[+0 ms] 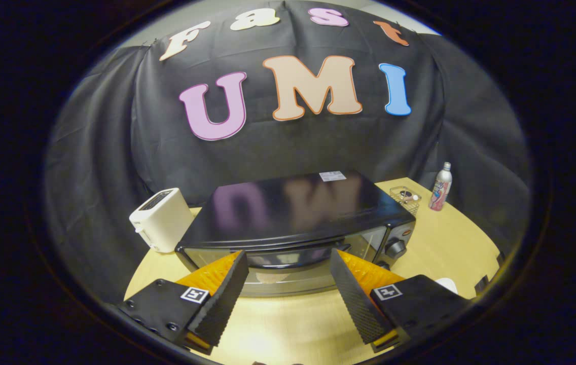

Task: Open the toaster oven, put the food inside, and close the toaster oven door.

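The gripper (287, 263) fingers stand wide apart with bare wooden table (288, 324) between them. Just ahead, the glossy black toaster oven (293, 213) blocks the way. The white plastic toaster (162, 219) stands close at its left; free table lies at its right.

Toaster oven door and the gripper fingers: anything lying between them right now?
Nothing. In the gripper view the open gripper has its fingers spread just short of the toaster oven door, which looks closed; bare wooden table lies between them.
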Tool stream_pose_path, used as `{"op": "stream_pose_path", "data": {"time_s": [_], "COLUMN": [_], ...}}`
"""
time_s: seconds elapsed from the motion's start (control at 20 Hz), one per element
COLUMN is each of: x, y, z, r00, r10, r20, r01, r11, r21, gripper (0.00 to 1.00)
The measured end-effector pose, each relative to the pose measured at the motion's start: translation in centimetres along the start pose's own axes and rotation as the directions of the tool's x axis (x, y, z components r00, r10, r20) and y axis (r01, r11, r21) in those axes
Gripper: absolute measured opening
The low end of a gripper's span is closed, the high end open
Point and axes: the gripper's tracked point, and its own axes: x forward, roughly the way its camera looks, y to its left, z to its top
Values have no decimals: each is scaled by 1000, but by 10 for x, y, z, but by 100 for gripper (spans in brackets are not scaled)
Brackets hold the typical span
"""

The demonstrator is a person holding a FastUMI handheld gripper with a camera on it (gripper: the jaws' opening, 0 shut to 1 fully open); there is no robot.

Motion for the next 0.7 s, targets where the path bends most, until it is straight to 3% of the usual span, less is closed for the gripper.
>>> {"op": "stream_pose_path", "data": {"time_s": [0.3,0.7], "x": [-45,-103], "y": [-14,-17], "z": [105,265], "r00": [986,924], "r10": [-13,2], "r20": [168,383], "r01": [15,1], "r11": [1000,1000], "r21": [-11,-8], "gripper": [100,100]}}
